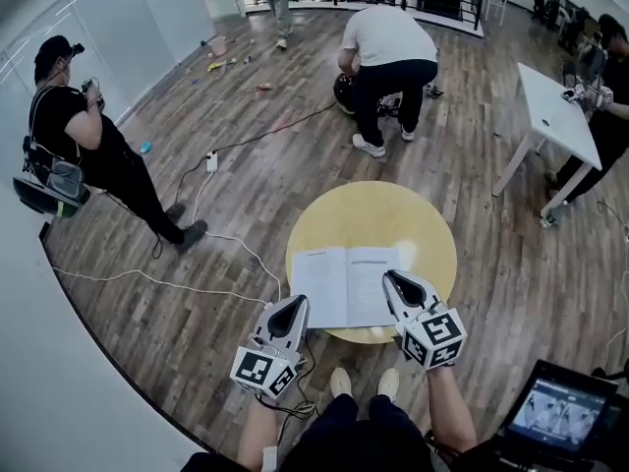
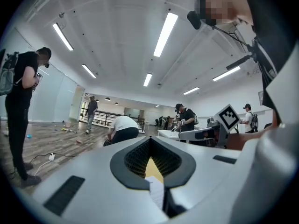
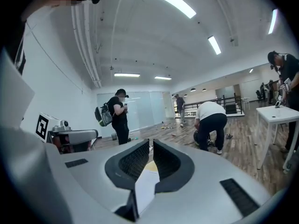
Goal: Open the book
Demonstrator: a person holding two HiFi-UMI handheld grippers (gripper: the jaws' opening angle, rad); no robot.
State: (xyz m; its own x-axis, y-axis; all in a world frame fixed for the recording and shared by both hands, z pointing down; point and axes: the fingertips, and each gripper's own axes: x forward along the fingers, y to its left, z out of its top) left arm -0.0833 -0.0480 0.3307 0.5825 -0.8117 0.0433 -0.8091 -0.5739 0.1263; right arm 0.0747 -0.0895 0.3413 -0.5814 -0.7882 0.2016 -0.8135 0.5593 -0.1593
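A white-paged book (image 1: 346,285) lies open and flat on the round yellow table (image 1: 373,214), near its front edge. My left gripper (image 1: 297,306) hangs in the air just off the book's left front corner, touching nothing. In the left gripper view its jaws (image 2: 150,141) meet at the tips and are shut on nothing, with the book (image 2: 156,190) far below. My right gripper (image 1: 393,279) floats above the book's right edge. Its jaws (image 3: 151,143) stand a narrow slit apart with nothing between them, and a page (image 3: 145,185) shows underneath.
A person bends over (image 1: 388,52) beyond the table. Another person in black (image 1: 88,136) stands at the left. A white table (image 1: 555,116) is at the right, with a person beside it. Cables and a power strip (image 1: 211,160) lie on the wood floor. A screen (image 1: 560,411) sits lower right.
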